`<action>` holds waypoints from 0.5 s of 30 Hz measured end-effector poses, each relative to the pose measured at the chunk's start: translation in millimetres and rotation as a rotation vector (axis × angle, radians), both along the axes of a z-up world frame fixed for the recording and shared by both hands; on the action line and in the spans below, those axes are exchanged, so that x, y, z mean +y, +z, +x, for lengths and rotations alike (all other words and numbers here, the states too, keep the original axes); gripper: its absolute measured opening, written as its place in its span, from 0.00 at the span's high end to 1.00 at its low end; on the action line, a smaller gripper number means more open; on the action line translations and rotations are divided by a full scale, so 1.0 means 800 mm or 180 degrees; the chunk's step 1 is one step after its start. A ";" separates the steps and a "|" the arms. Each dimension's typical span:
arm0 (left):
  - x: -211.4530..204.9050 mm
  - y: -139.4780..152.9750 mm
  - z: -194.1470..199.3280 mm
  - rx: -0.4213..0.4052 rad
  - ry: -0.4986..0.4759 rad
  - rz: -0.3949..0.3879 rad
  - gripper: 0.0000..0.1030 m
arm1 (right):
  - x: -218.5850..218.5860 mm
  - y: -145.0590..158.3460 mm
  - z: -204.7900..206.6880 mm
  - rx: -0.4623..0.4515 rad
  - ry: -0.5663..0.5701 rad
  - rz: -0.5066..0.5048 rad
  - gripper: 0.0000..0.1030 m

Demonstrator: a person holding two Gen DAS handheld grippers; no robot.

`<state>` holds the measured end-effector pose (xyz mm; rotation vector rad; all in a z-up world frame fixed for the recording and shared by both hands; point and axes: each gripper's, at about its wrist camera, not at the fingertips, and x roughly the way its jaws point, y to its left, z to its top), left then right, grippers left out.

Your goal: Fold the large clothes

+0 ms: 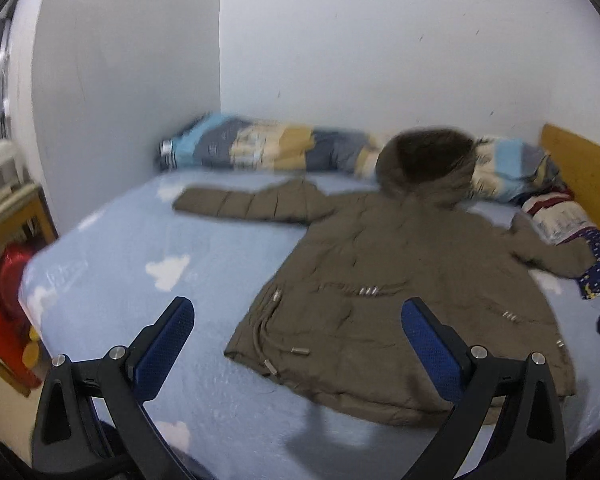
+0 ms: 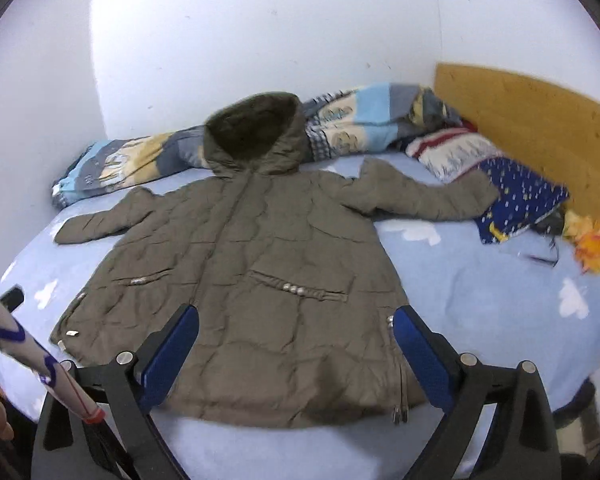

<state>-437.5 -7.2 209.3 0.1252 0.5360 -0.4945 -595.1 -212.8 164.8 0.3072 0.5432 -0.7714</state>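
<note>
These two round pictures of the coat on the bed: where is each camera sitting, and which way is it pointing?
Left wrist view: rides on the left gripper, above the bed's near left, facing the wall; only its open blue-padded fingers show.
Right wrist view: rides on the right gripper, centred over the coat's hem; its open fingers show, plus a patterned sleeve at the left edge.
Shared: coat, bed, rolled quilt, wooden headboard.

We see each gripper (image 1: 298, 320) (image 2: 296, 330) as black arms, silver screws and blue textured pads (image 1: 164, 346).
</note>
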 end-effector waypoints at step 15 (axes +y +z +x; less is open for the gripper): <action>-0.027 0.013 -0.072 -0.0075 -0.0335 0.0053 0.00 | 0.071 0.039 -0.010 0.0038 0.0082 -0.0460 0.03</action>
